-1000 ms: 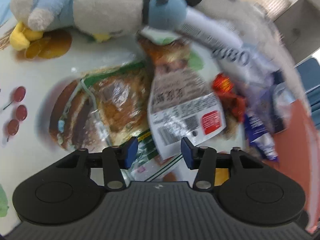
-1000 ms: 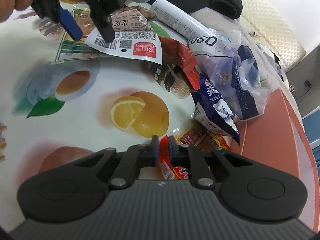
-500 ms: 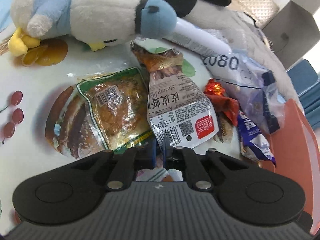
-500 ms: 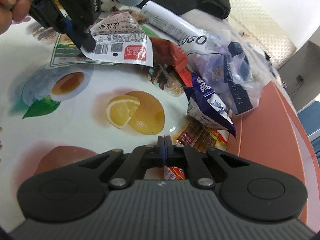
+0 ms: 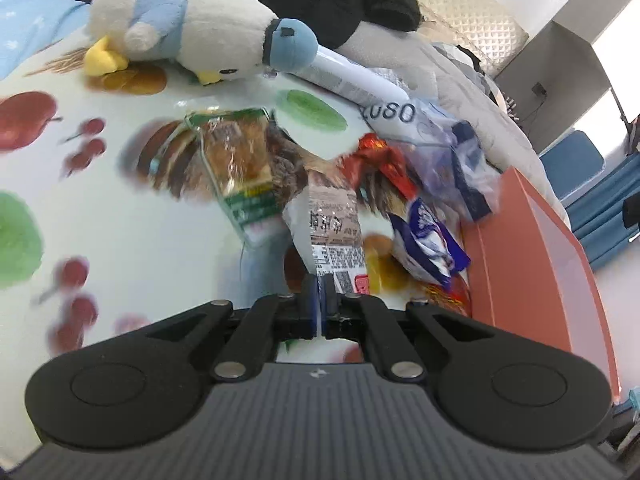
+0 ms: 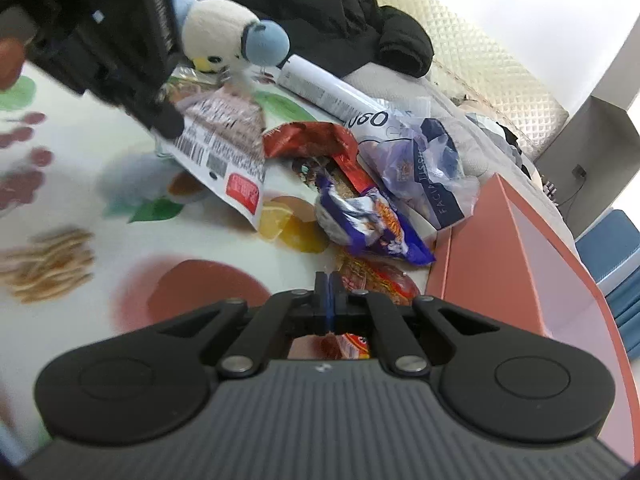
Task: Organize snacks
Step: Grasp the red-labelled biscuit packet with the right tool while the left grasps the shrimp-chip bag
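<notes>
Item: two hand-held claws over a fruit-print table (image 6: 120, 240) heaped with snacks. Left claw (image 5: 319, 292): jaws pinched together on the bottom edge of a white-and-brown shrimp snack packet (image 5: 332, 232), which hung raised and tilted off the table, as the right wrist view confirmed (image 6: 224, 152). Right claw (image 6: 328, 292): jaws pressed together on the corner of a red-orange snack packet (image 6: 376, 280), lying just beside the salmon-pink box (image 6: 540, 280) at the table's right edge. Remaining stock: a green-edged bread packet (image 5: 236, 168) flat on the table just left of the lifted packet; a red crumpled wrapper (image 6: 316, 140); a purple-blue snack bag (image 6: 372, 224); a clear bag with a dark band (image 6: 424, 168); a white tube (image 6: 332, 88). Non-stock: a plush bird (image 5: 192, 36) and a black garment (image 6: 340, 28) at the far side. Hazards, as judged: both grips held only thin film at an edge, so either packet could slide free under its own weight if swung quickly. The hanging shrimp packet could sweep the red wrapper or purple-blue bag and scatter the heap. The red-orange packet lay partly under that purple-blue bag, so lifting it could drag the bag along or tip it off the edge. The two claws worked near each other and could collide on the way to the box
</notes>
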The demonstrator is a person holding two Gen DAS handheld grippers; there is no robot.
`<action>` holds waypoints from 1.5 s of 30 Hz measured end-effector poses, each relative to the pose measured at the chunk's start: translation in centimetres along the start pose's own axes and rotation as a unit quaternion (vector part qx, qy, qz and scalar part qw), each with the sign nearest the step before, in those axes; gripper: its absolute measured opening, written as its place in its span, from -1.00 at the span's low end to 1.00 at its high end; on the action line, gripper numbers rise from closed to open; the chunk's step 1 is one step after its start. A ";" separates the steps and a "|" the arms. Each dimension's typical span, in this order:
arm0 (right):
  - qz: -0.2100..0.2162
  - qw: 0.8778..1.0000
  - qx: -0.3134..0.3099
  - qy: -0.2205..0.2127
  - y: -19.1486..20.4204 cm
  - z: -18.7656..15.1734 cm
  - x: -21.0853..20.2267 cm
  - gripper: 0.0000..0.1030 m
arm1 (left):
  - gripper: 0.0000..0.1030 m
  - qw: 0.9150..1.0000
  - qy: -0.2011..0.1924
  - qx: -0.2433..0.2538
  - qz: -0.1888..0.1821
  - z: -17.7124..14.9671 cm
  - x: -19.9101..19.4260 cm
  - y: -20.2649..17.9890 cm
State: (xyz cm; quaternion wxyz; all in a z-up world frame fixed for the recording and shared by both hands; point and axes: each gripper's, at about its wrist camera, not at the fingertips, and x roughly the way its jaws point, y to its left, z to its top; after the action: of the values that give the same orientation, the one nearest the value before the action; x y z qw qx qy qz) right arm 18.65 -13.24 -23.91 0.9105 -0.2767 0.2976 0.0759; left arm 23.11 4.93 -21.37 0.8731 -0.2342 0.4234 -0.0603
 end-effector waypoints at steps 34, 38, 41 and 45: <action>0.124 0.990 0.068 0.018 1.2 -6.2 -12.2 -0.86 | -0.62 0.997 0.059 0.020 0.045 -10.3 -9.0 2.8; 0.139 0.986 0.098 0.006 0.2 -6.1 -12.5 0.28 | -0.08 0.997 0.036 0.029 0.055 -9.5 -9.4 1.9; 0.154 0.977 0.147 -0.005 -1.1 -6.1 -12.3 0.37 | 0.28 0.997 0.027 0.048 0.054 -8.8 -9.2 0.9; 0.124 0.973 0.196 0.010 -2.3 -6.6 -10.5 0.69 | 0.34 0.995 0.017 0.078 0.051 -8.2 -8.4 -0.9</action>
State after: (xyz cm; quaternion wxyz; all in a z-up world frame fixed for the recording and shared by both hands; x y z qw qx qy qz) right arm 7.57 -18.52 -21.11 0.9276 -0.0551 0.3475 0.1254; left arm 11.62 3.79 -19.37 0.8834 -0.1424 0.4434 -0.0520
